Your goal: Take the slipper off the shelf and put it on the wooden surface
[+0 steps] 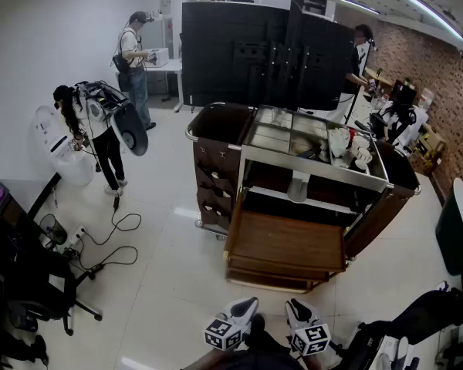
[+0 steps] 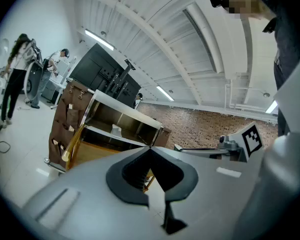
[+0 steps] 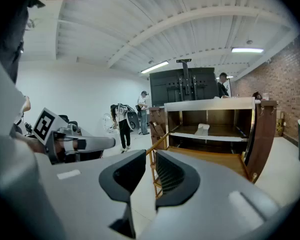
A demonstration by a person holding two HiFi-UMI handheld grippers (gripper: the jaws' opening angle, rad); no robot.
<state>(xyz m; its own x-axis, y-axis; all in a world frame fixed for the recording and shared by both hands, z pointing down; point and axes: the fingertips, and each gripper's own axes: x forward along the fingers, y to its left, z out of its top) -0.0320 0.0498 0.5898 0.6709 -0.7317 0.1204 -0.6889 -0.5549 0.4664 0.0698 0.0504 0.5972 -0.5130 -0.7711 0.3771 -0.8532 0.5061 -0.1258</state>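
A white slipper (image 1: 297, 188) lies on the middle shelf of the brown service cart (image 1: 216, 141). It also shows as the pale slipper (image 3: 202, 129) in the right gripper view and the small slipper (image 2: 116, 131) in the left gripper view. Below the shelf a wooden surface (image 1: 289, 241) folds out towards me. Both grippers hang low at the frame's bottom, well short of the cart. My left gripper (image 1: 245, 307) has its jaw tips touching, with nothing held. On my right gripper (image 1: 297, 308) a narrow gap shows between the jaws, with nothing in it.
Cups and small items (image 1: 349, 151) crowd the cart's top right. A large black screen stand (image 1: 262, 52) rises behind the cart. One person (image 1: 100, 133) stands at the left by a white machine, and others stand further back. Cables (image 1: 112, 237) and an office chair (image 1: 27, 284) sit at the left.
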